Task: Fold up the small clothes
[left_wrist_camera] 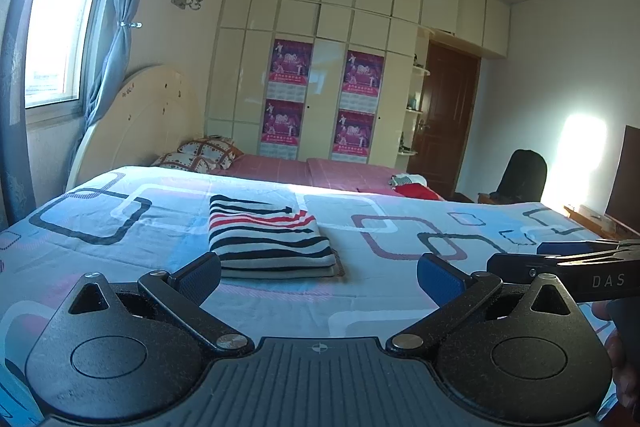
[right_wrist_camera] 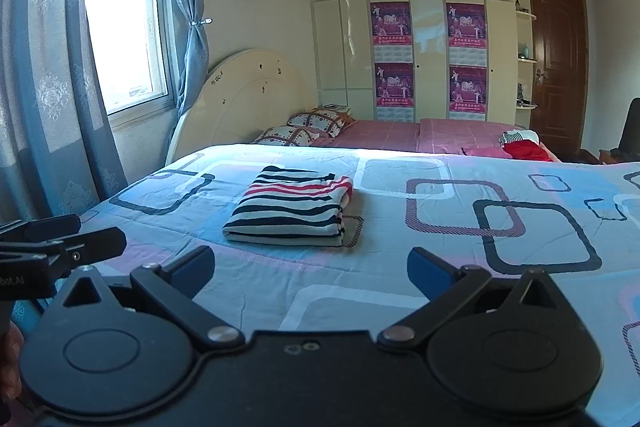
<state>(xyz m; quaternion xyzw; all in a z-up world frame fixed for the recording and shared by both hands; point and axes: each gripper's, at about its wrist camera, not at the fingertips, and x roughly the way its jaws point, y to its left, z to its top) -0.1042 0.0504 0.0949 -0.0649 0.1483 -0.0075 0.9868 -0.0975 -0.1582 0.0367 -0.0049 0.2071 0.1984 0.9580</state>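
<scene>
A striped garment, white with black and red bands, lies folded in a neat rectangle on the patterned bed sheet [left_wrist_camera: 400,291]; it shows in the left wrist view [left_wrist_camera: 268,241] and in the right wrist view [right_wrist_camera: 294,207]. My left gripper [left_wrist_camera: 320,277] is open and empty, held just short of the garment's near edge. My right gripper [right_wrist_camera: 312,273] is open and empty, a little back from the garment and to its right. The right gripper's fingers show at the right edge of the left view [left_wrist_camera: 560,259]. The left gripper shows at the left edge of the right view [right_wrist_camera: 60,243].
A pile of red and striped clothes [left_wrist_camera: 412,187] lies at the far right of the bed on the pink sheet [right_wrist_camera: 380,133]. Pillows [right_wrist_camera: 304,127] and a headboard [right_wrist_camera: 244,95] stand at the far left. Wardrobe, door and a chair [left_wrist_camera: 520,179] are beyond.
</scene>
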